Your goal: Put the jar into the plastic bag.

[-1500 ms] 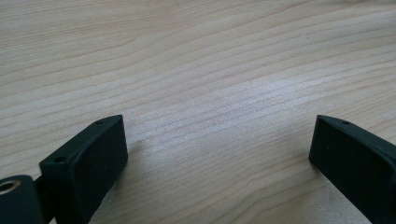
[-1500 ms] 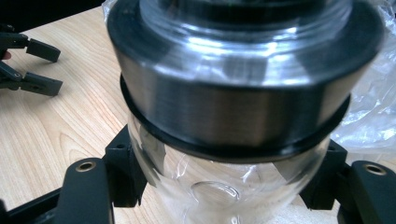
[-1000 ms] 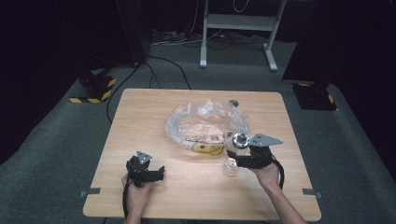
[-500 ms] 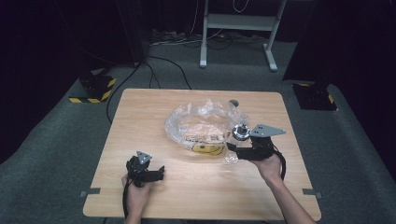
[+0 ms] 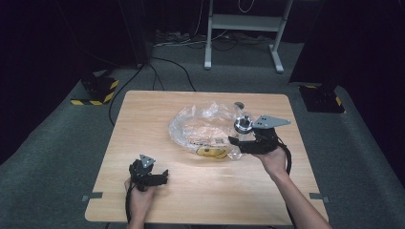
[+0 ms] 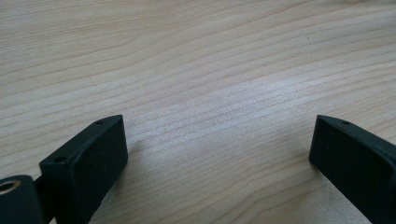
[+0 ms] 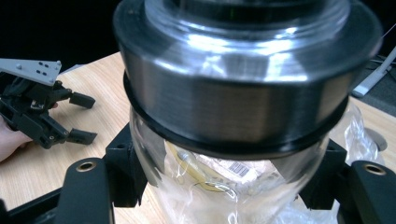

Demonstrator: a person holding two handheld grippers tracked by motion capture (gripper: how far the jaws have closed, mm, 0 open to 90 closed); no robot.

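The right gripper (image 5: 241, 143) is clenching a clear glass jar (image 7: 229, 186) with a metal cap, holding it off the counter (image 5: 200, 191) beside the plastic bag (image 5: 205, 124) at mid-counter. The pick-up looks done; placing remains. The left gripper (image 5: 162, 177) is resting released near the front-left edge.

No text readable — barcode label (image 7: 240, 169) too blurred.
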